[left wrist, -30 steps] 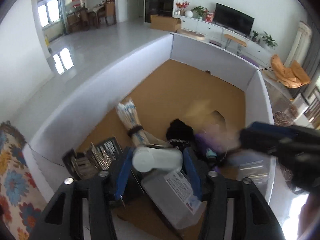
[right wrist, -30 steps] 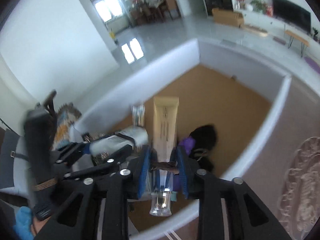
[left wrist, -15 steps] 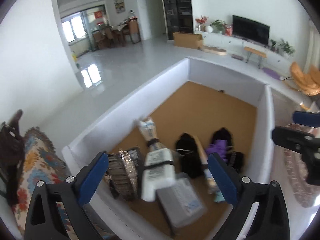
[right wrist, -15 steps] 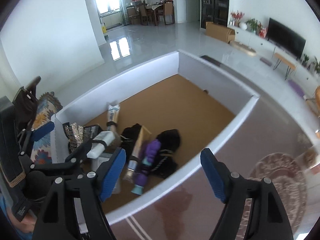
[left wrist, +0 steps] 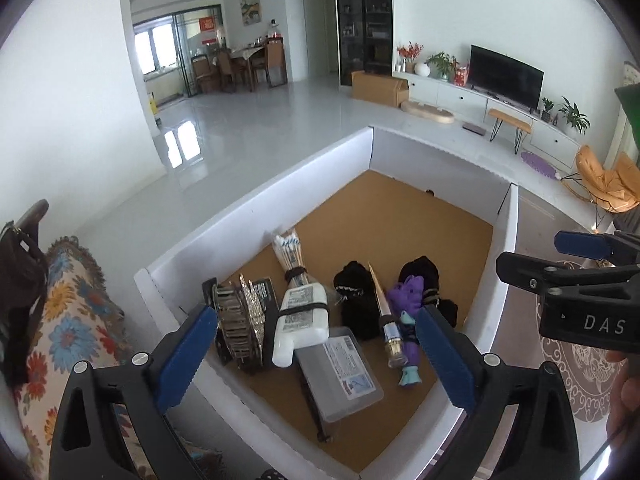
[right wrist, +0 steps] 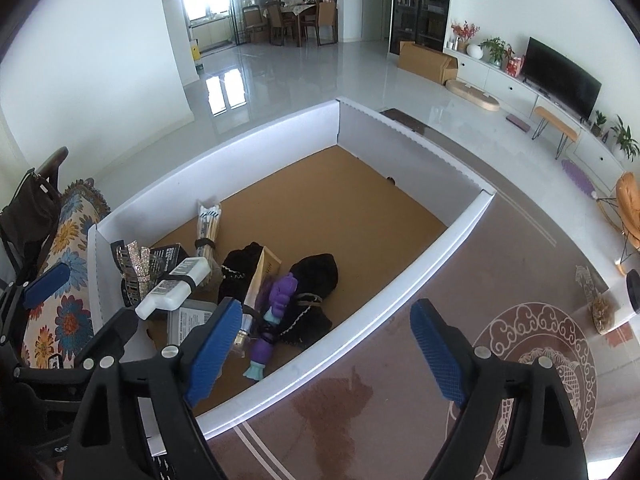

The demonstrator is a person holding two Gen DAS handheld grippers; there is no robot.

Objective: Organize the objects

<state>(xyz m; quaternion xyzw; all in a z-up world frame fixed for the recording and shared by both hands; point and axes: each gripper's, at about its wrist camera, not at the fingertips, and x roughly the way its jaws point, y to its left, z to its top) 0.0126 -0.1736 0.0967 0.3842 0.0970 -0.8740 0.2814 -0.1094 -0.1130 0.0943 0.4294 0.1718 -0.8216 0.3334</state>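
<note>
A white-walled box (left wrist: 260,216) with a brown floor holds several items at its near end. Among them lie a white bottle (left wrist: 302,318), a clear plastic case (left wrist: 344,372), a tan tube (left wrist: 386,312), a purple toy (left wrist: 408,320) and two black cloths (left wrist: 354,296). A banded bundle of cotton swabs (left wrist: 290,254) and a glittery strap (left wrist: 240,320) lie by the left wall. My left gripper (left wrist: 316,312) hovers open above the bottle, apart from it. Over the box's near wall (right wrist: 440,264), my right gripper (right wrist: 326,306) has its jaws opening with nothing between them; the tube (right wrist: 262,276) lies below.
A flower-patterned cushion (left wrist: 76,308) and a dark bag (left wrist: 20,264) sit left of the box. A brown rug with a round pattern (right wrist: 540,344) lies to the right. Behind is a glossy living-room floor with a TV unit (left wrist: 508,76).
The left gripper let go of the white bottle and the right let go of the tan tube. Both opened wide and rose away; the items now lie in the box.
</note>
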